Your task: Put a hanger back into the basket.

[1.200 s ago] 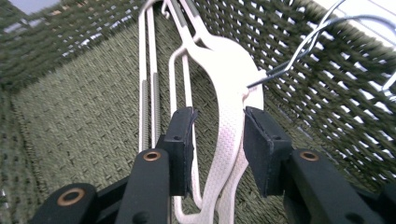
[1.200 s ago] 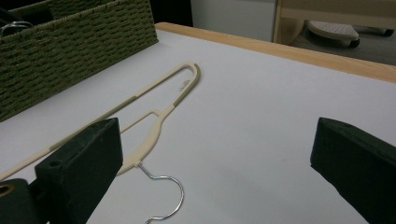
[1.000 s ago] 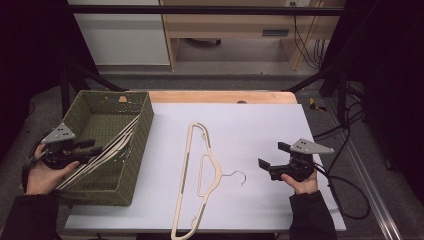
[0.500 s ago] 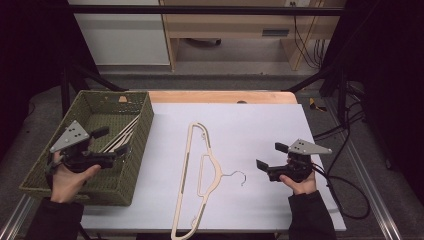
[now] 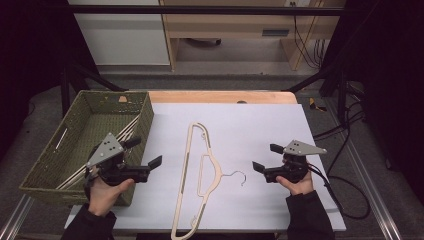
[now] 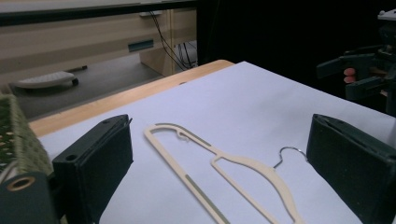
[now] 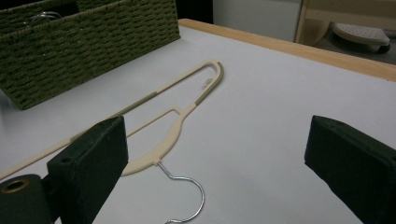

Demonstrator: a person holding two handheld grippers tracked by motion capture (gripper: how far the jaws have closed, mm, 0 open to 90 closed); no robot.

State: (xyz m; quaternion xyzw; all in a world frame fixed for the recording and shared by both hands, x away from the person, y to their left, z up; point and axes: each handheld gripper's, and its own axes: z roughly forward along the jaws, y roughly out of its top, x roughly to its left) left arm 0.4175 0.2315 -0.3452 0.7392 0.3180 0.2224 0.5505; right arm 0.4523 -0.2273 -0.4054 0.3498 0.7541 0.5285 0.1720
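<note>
Flanking a cream hanger (image 5: 192,175), left tongs (image 5: 145,156) and right tongs (image 5: 264,157), both agape.

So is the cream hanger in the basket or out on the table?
Out: the cream hanger lies flat on the white table, beside the green basket.

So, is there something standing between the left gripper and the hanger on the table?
Nothing visible does. The left gripper is open at the basket's near right corner, and the hanger lies flat to its right with bare white table between them. The left gripper view looks straight at the hanger between its jaws.
</note>
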